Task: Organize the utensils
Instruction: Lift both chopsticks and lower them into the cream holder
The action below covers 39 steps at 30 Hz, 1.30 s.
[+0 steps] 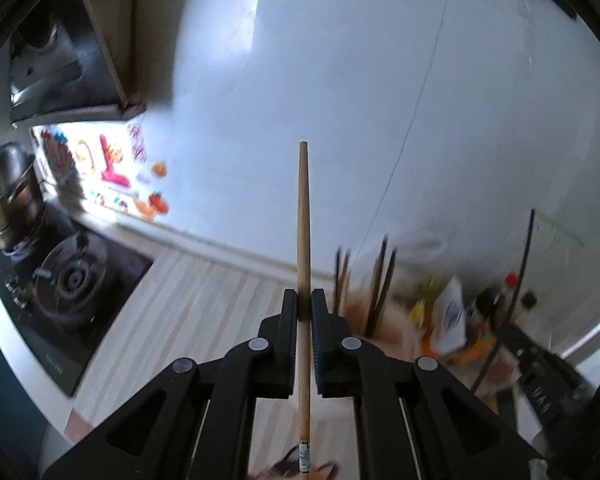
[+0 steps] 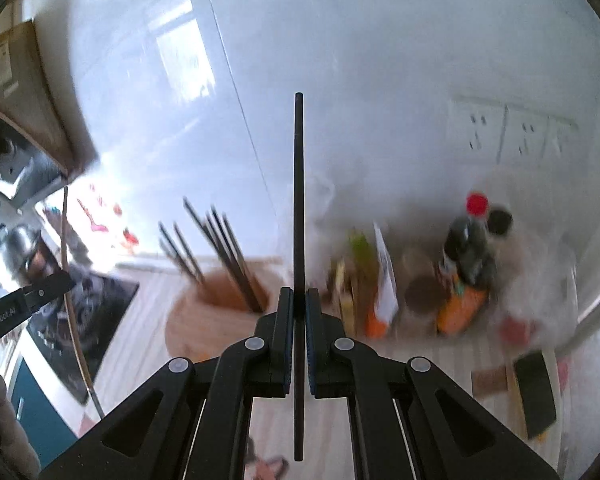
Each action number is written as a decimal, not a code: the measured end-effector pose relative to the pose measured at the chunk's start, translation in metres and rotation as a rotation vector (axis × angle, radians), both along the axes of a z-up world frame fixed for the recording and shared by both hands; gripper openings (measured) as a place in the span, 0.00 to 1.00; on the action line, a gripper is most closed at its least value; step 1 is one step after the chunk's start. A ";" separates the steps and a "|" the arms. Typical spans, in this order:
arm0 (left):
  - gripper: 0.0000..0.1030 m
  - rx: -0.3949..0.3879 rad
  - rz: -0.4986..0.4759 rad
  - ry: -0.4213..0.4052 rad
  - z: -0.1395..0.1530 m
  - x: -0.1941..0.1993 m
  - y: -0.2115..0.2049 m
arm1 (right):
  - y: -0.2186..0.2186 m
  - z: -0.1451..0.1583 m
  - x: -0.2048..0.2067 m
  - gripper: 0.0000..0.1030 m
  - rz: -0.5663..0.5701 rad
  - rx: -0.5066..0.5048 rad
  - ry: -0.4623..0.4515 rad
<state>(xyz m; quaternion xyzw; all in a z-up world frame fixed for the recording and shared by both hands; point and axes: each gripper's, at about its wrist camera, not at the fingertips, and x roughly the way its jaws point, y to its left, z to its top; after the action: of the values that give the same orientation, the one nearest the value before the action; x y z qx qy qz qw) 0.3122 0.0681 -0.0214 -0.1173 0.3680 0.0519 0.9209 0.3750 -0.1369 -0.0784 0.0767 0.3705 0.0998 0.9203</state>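
Note:
My left gripper [image 1: 304, 294] is shut on a light wooden chopstick [image 1: 303, 216] that stands upright between its pads. My right gripper [image 2: 299, 294] is shut on a black chopstick [image 2: 298, 184], also upright. A round wooden utensil holder [image 2: 212, 312] with several dark chopsticks [image 2: 224, 248] stands on the counter, left of the right gripper and below it. The holder shows blurred in the left wrist view [image 1: 360, 308], just right of the left gripper. The left gripper with its wooden chopstick also shows at the left edge of the right wrist view [image 2: 40, 292].
A black gas stove [image 1: 72, 284] with a steel pot [image 1: 8, 184] is at the left. Bottles and packets [image 2: 464, 264] stand by the white wall at the right. A wall socket [image 2: 512, 132] is above them. A striped wooden counter [image 1: 188, 304] runs below.

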 end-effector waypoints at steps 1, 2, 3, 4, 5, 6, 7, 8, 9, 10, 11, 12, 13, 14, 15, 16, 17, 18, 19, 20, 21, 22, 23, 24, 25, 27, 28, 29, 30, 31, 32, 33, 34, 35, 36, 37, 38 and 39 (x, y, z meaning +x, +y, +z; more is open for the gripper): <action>0.04 -0.011 -0.002 -0.007 0.003 0.008 0.000 | 0.003 0.005 0.009 0.06 -0.003 0.004 -0.012; 0.04 -0.029 -0.003 -0.012 0.006 0.016 0.000 | 0.004 0.009 0.014 0.06 -0.008 0.011 -0.022; 0.04 -0.045 -0.003 -0.018 0.008 0.024 -0.001 | 0.007 0.013 0.024 0.06 -0.013 0.020 -0.035; 0.04 -0.055 -0.002 -0.021 0.009 0.032 -0.002 | 0.008 0.015 0.031 0.06 -0.018 0.024 -0.044; 0.04 -0.064 -0.002 -0.025 0.009 0.039 -0.003 | 0.010 0.018 0.038 0.06 -0.023 0.031 -0.051; 0.04 -0.075 -0.001 -0.029 0.008 0.048 -0.004 | 0.010 0.019 0.044 0.06 -0.026 0.042 -0.056; 0.04 -0.087 0.000 -0.030 0.006 0.054 -0.004 | 0.011 0.019 0.053 0.06 -0.032 0.060 -0.059; 0.04 -0.100 -0.001 -0.030 0.005 0.062 -0.005 | 0.012 0.019 0.061 0.06 -0.039 0.076 -0.063; 0.04 -0.111 0.001 -0.030 0.002 0.068 -0.006 | 0.013 0.018 0.065 0.06 -0.042 0.085 -0.065; 0.04 -0.121 0.000 -0.026 -0.001 0.073 -0.007 | 0.015 0.017 0.074 0.06 -0.044 0.103 -0.070; 0.04 -0.138 -0.002 -0.021 -0.005 0.080 -0.007 | 0.015 0.015 0.077 0.06 -0.048 0.108 -0.075; 0.04 -0.143 -0.001 -0.019 -0.007 0.085 -0.008 | 0.017 0.013 0.083 0.06 -0.052 0.116 -0.087; 0.04 -0.144 -0.002 -0.019 -0.010 0.089 -0.010 | 0.019 0.011 0.087 0.06 -0.054 0.123 -0.095; 0.04 -0.141 -0.006 -0.020 -0.013 0.094 -0.011 | 0.021 0.010 0.091 0.06 -0.058 0.127 -0.106; 0.04 -0.142 -0.008 -0.019 -0.016 0.099 -0.013 | 0.022 0.008 0.094 0.06 -0.059 0.132 -0.114; 0.04 -0.147 -0.012 -0.017 -0.018 0.101 -0.015 | 0.023 0.007 0.096 0.06 -0.060 0.137 -0.119; 0.04 -0.151 -0.014 -0.017 -0.021 0.105 -0.016 | 0.025 0.004 0.099 0.06 -0.067 0.143 -0.124; 0.04 -0.148 -0.015 -0.020 -0.024 0.109 -0.018 | 0.026 0.002 0.100 0.06 -0.073 0.151 -0.129; 0.04 -0.145 -0.020 -0.021 -0.026 0.112 -0.018 | 0.026 0.000 0.100 0.06 -0.076 0.157 -0.131; 0.04 -0.141 -0.022 -0.020 -0.028 0.115 -0.019 | 0.027 -0.004 0.102 0.06 -0.082 0.165 -0.133; 0.04 -0.137 -0.021 -0.022 -0.030 0.118 -0.019 | 0.028 -0.006 0.101 0.06 -0.087 0.172 -0.134; 0.04 -0.133 -0.022 -0.026 -0.032 0.120 -0.019 | 0.028 -0.008 0.102 0.06 -0.088 0.179 -0.135; 0.04 -0.123 -0.023 -0.030 -0.033 0.122 -0.019 | 0.029 -0.009 0.101 0.06 -0.091 0.183 -0.137; 0.04 -0.119 -0.025 -0.032 -0.034 0.124 -0.019 | 0.029 -0.011 0.100 0.06 -0.098 0.184 -0.143; 0.04 -0.117 -0.028 -0.035 -0.036 0.126 -0.018 | 0.030 -0.014 0.099 0.06 -0.100 0.190 -0.148; 0.04 -0.109 -0.033 -0.032 -0.040 0.130 -0.018 | 0.031 -0.018 0.098 0.06 -0.108 0.200 -0.152; 0.04 -0.107 -0.036 -0.028 -0.040 0.131 -0.020 | 0.031 -0.020 0.098 0.06 -0.112 0.204 -0.153; 0.04 -0.105 -0.035 -0.023 -0.043 0.133 -0.019 | 0.030 -0.021 0.097 0.06 -0.113 0.208 -0.151; 0.04 -0.105 -0.034 -0.021 -0.044 0.134 -0.019 | 0.027 -0.024 0.097 0.06 -0.118 0.209 -0.151; 0.04 -0.105 -0.033 -0.019 -0.046 0.136 -0.018 | 0.027 -0.026 0.097 0.06 -0.121 0.213 -0.150; 0.04 -0.107 -0.032 -0.015 -0.048 0.137 -0.017 | 0.027 -0.027 0.097 0.06 -0.126 0.216 -0.153; 0.04 -0.109 -0.031 -0.013 -0.049 0.138 -0.016 | 0.026 -0.027 0.097 0.06 -0.128 0.219 -0.155; 0.04 -0.108 -0.030 -0.010 -0.051 0.138 -0.015 | 0.026 -0.028 0.097 0.06 -0.127 0.226 -0.155; 0.04 -0.109 -0.030 -0.007 -0.053 0.139 -0.015 | 0.026 -0.030 0.097 0.06 -0.132 0.228 -0.154; 0.04 -0.111 -0.027 -0.003 -0.055 0.140 -0.013 | 0.026 -0.030 0.097 0.06 -0.134 0.229 -0.154; 0.04 -0.116 -0.025 0.000 -0.057 0.141 -0.012 | 0.026 -0.032 0.098 0.06 -0.132 0.236 -0.151; 0.04 -0.121 -0.023 0.004 -0.059 0.142 -0.012 | 0.026 -0.033 0.098 0.06 -0.135 0.236 -0.150; 0.04 -0.123 -0.021 0.007 -0.060 0.143 -0.011 | 0.023 -0.034 0.096 0.06 -0.139 0.238 -0.151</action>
<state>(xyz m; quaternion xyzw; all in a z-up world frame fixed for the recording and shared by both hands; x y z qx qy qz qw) 0.4550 0.0569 -0.0819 -0.1695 0.3747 0.0200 0.9113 0.4714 -0.1135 -0.1125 0.2032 0.2794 0.0846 0.9346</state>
